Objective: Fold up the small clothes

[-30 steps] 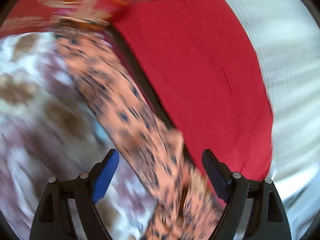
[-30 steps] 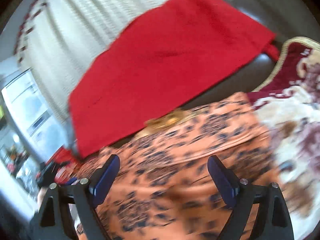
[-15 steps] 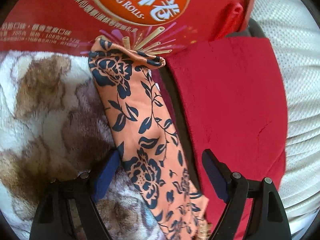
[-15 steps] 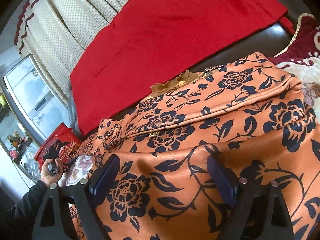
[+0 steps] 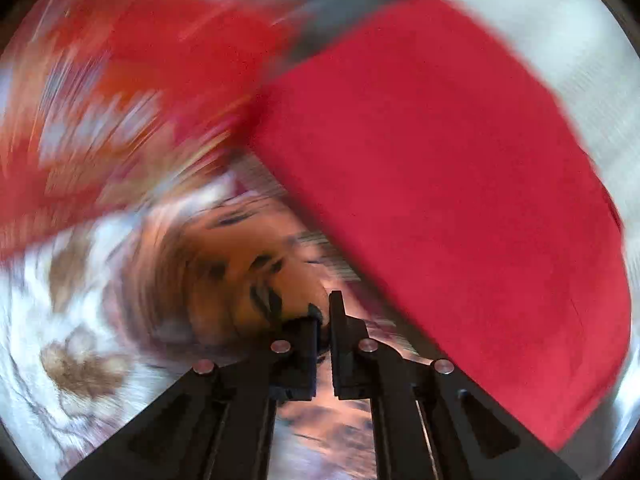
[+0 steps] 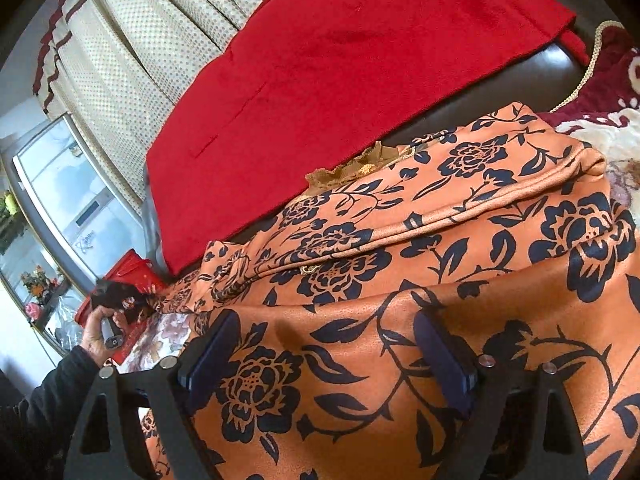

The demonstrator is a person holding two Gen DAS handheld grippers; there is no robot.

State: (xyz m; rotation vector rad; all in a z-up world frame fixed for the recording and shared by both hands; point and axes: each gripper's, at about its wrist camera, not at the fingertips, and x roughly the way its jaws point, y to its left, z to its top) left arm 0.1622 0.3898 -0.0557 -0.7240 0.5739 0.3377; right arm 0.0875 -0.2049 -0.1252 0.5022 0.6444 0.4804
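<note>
An orange garment with dark blue flowers (image 6: 400,240) lies lengthwise along a plush blanket, folded into a long band. My right gripper (image 6: 326,344) is open just above its near end, the cloth spread under both fingers. At the far end a person's hand (image 6: 96,332) holds my left gripper (image 6: 116,298). In the blurred left wrist view, the left gripper (image 5: 325,316) has its jaws closing to a thin slit, pinching the orange garment (image 5: 240,272) at its edge.
A large red cloth (image 6: 340,60) drapes the dark sofa back (image 6: 520,76) behind the garment. A red printed box (image 6: 132,272) stands at the far end. Cream dotted curtains (image 6: 140,40) hang behind. The floral blanket (image 5: 60,340) covers the seat.
The left gripper has gone from wide open over the garment to shut on its edge and swung upward, blurring its view. The right gripper sank toward the near end, then stayed still.
</note>
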